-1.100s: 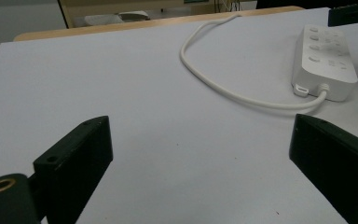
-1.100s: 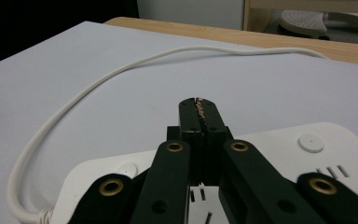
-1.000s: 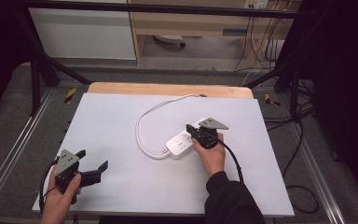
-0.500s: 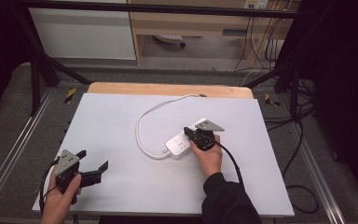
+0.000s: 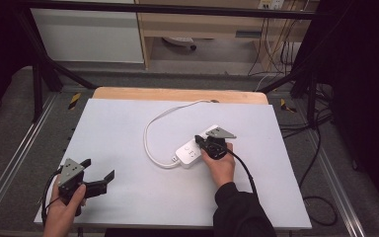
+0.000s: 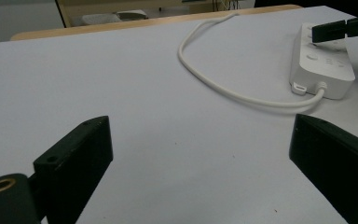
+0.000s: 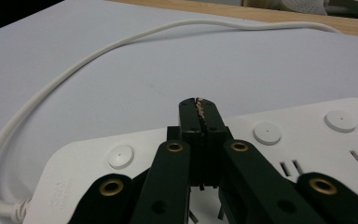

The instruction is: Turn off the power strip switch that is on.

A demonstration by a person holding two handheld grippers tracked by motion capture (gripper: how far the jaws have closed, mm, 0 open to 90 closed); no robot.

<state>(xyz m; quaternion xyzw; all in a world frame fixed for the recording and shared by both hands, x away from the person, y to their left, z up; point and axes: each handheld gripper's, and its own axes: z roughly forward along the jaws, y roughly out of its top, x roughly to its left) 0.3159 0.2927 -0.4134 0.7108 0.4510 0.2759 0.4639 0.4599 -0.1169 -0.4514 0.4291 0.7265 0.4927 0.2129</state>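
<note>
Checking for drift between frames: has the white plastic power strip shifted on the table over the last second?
No. The white plastic power strip lies at the same spot and angle beside its looped white cord.

In the right gripper view the power strip (image 7: 279, 154) runs off the right and bottom edges, and the right hand-held gripper (image 7: 199, 108) covers part of its top. In the left gripper view its far end is cut off at the right edge. Its white cable (image 5: 150, 133) passes out of sight beyond the counter's (image 5: 128, 197) far edge, the plug end hidden.
</note>
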